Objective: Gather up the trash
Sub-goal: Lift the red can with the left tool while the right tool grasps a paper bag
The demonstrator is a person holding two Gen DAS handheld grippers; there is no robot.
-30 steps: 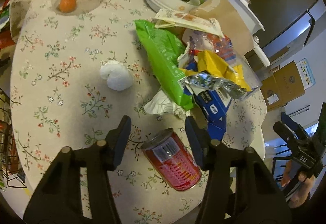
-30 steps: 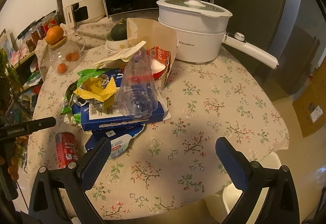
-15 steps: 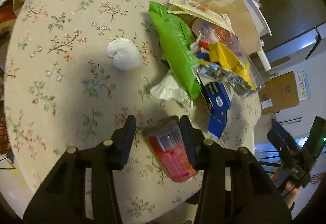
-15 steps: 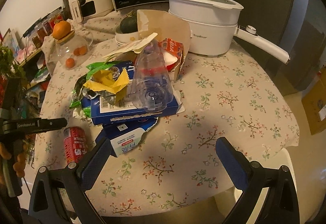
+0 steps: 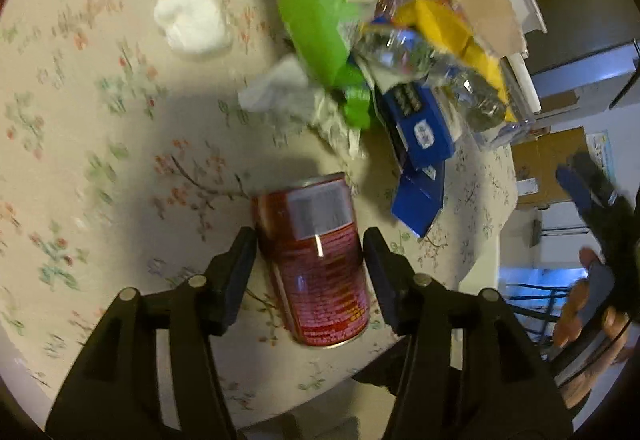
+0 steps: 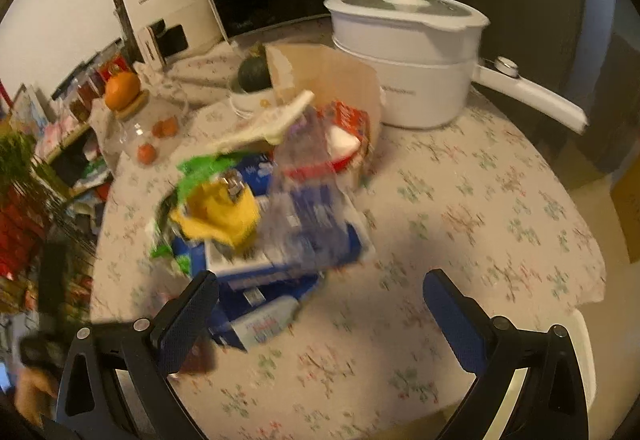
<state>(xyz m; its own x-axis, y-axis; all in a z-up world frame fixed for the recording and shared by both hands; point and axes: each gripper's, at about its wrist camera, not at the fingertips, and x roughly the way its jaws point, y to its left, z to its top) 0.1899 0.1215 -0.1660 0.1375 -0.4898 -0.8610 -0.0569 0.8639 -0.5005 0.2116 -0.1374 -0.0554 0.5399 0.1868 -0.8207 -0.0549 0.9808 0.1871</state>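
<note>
Left gripper (image 5: 310,244) spread astride the red can (image 5: 318,264) lying near the table's (image 5: 100,160) front edge, jaws just opened wider, not yet pinching; apparently the grasping step; next, squeezing shut, lifting; right gripper (image 6: 320,300) spread, empty.

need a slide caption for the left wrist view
Left tongs straddle a red can lying beside a trash pile.

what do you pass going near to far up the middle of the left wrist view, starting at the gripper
left gripper → red can lying between its fingers → crumpled white tissue → green bag
</note>
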